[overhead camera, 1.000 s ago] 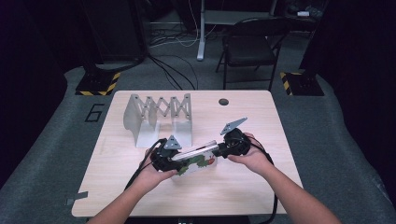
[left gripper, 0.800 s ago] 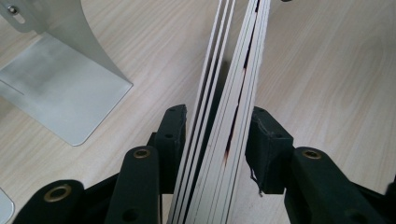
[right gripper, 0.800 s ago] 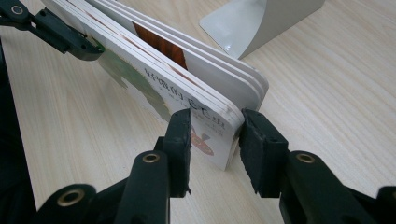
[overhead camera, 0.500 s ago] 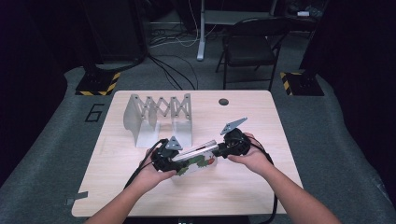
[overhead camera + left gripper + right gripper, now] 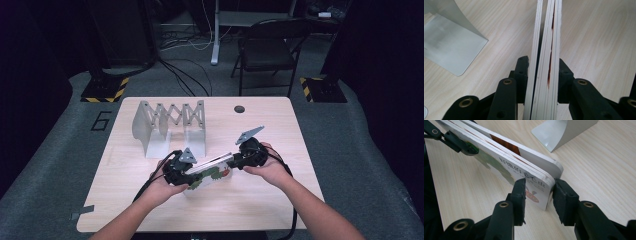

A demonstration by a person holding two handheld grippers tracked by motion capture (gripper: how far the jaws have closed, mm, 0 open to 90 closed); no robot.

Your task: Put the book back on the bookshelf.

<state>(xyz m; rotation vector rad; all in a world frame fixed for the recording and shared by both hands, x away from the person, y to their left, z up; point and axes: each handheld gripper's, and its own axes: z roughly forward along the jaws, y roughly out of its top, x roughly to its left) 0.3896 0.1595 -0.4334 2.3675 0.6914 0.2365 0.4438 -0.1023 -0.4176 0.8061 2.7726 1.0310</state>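
between both hand-held grippers [image 5: 210, 170], board book [image 5: 210, 174]

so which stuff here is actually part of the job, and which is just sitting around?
In the job:
- board book, on edge on the table
- left gripper, fingers just closing, now clamped on the book's pages
- right gripper, gripping the book's other end
- grey expanding book rack, likely where it goes

Lying about:
- round grommet in the tabletop
- folding chair behind

A thick white board book [image 5: 210, 172] with a green and red cover picture stands on edge, held between both sets of fingers, one at each end. Its back board gapes slightly from the other pages.
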